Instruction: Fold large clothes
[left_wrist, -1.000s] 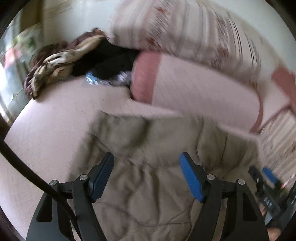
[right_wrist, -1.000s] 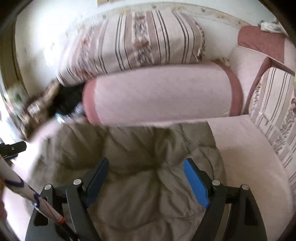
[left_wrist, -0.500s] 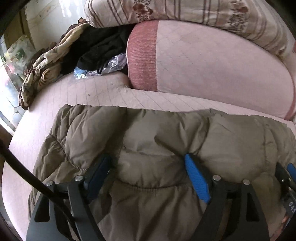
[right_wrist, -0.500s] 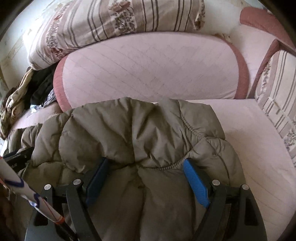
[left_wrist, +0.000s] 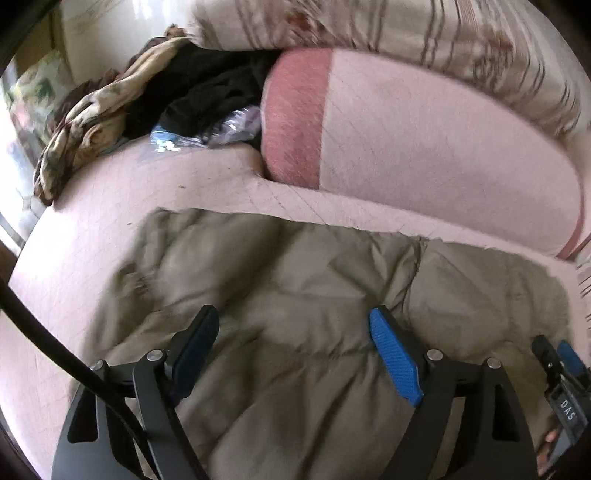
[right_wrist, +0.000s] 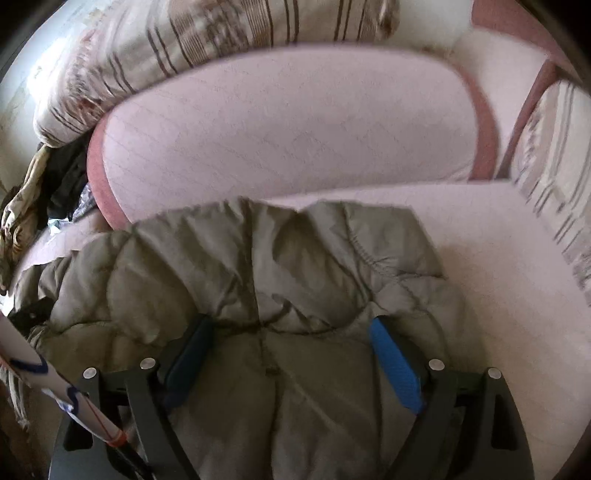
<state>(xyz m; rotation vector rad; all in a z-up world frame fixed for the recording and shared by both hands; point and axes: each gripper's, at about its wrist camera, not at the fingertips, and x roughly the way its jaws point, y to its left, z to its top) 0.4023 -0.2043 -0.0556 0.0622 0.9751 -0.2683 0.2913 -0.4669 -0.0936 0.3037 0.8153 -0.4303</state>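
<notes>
From the left wrist, we see our left gripper (left_wrist: 295, 350) spread wide over the jacket (left_wrist: 314, 295), gripping nothing; the jacket lies on the sofa (left_wrist: 110, 221) seat, where there is room to fold it. From the right wrist, our right gripper (right_wrist: 291, 354) is likewise spread above the jacket's (right_wrist: 295, 387) puffy folded edge, perhaps ready to press it down.
</notes>
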